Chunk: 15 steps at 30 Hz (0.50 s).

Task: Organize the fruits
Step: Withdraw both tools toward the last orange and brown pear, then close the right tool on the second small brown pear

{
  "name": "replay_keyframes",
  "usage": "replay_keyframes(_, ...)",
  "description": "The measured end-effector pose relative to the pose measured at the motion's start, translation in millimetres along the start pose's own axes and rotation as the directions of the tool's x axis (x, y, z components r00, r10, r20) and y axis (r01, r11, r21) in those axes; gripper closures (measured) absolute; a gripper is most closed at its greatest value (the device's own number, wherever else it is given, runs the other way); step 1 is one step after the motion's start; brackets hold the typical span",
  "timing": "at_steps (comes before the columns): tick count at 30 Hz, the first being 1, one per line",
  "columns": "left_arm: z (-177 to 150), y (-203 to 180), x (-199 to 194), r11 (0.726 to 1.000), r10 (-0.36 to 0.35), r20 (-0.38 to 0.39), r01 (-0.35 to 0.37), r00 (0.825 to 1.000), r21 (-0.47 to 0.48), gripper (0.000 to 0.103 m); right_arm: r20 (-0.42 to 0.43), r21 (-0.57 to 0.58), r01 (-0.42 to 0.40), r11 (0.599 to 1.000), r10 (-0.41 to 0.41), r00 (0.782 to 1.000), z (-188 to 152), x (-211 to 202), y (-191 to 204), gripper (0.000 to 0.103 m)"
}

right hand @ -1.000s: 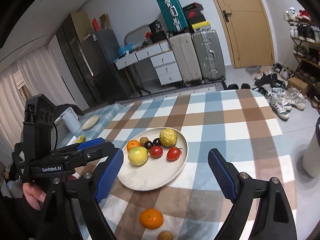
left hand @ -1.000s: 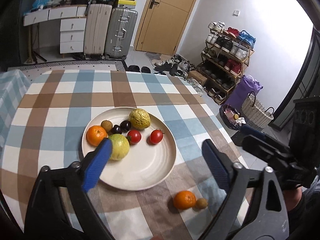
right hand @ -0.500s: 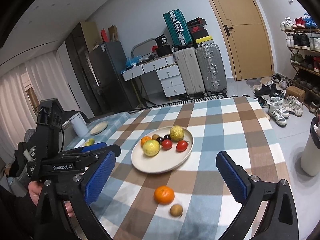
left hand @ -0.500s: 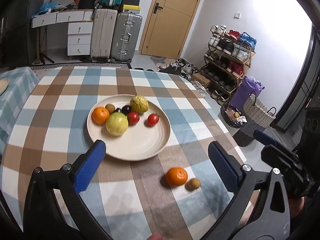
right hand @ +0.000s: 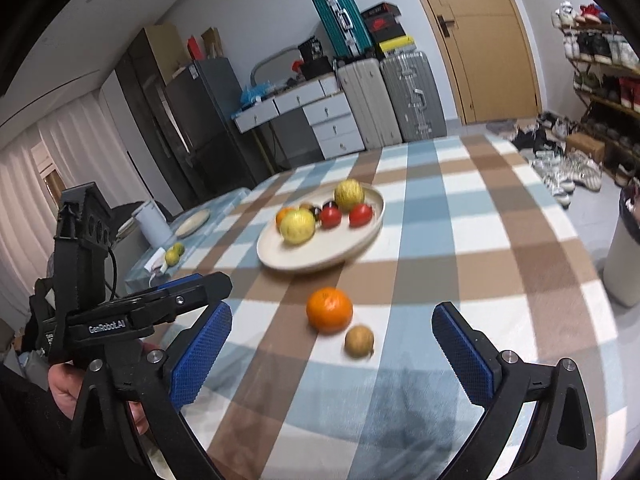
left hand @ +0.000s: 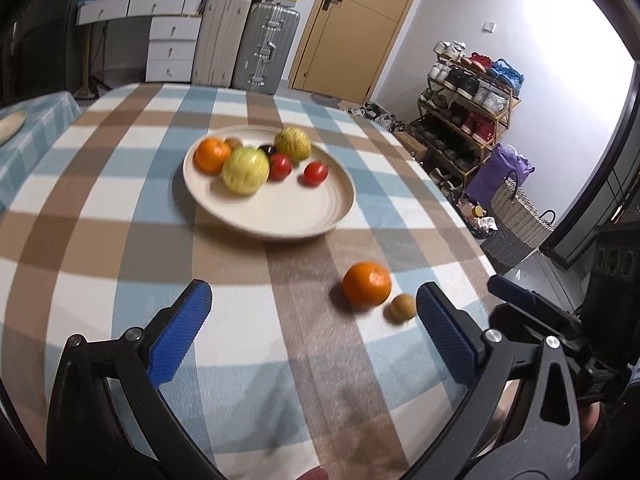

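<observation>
1. Both grippers have pulled back from the plate (left hand: 276,216) & dropped lower vs. a sec ago; the plate now sits further off, mid-bench, w/ the loose fruit close in front.
2. Left gripper (left hand: 314,320): fingers released, spread wide, nothing btwn them. They widened a bit in the last sec.
3. Right gripper (right hand: 332,350): fingers also released, wide apart, empty. The orange (right hand: 329,310) & small brown fruit (right hand: 359,341) lie on the cloth ahead of the gap, not touched.
4. Task items: plate holds an orange, a yellow-green fruit, a knobbly yellow one, two tomatoes & some small dark/brown ones. The loose orange & small brown fruit (left hand: 403,308) sit on the bench toward its near right corner, apart from the plate, just beside each other.
5. Meaning: prob. lining up a pick of the two stray fruits; right gripper looks best placed for the orange. The frames are blurred, so small details are unclear.
6. Rest: suitcases, door & shoe rack behind, off the bench.
</observation>
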<state>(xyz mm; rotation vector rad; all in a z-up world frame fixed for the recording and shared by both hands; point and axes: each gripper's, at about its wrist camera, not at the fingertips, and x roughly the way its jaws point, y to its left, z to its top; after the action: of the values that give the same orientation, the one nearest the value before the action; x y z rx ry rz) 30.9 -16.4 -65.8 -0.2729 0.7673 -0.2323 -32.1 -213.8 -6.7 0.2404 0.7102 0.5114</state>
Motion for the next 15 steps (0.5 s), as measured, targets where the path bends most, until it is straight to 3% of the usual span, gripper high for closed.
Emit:
replay_keyframes(7, -18, 15, 14, 1.000, 0.010, -0.030, -0.011, 0.999, -0.022, 0.001, -0.082, 0.010, 0.000, 1.000, 0.001, 0.997, -13, 29, -4, 0.003)
replay_keyframes(15, -25, 25, 21, 0.999, 0.009, -0.057, -0.011, 0.998, -0.030, 0.001, -0.152, 0.024, 0.022, 0.999, -0.018, 0.988, -16, 53, -10, 0.037)
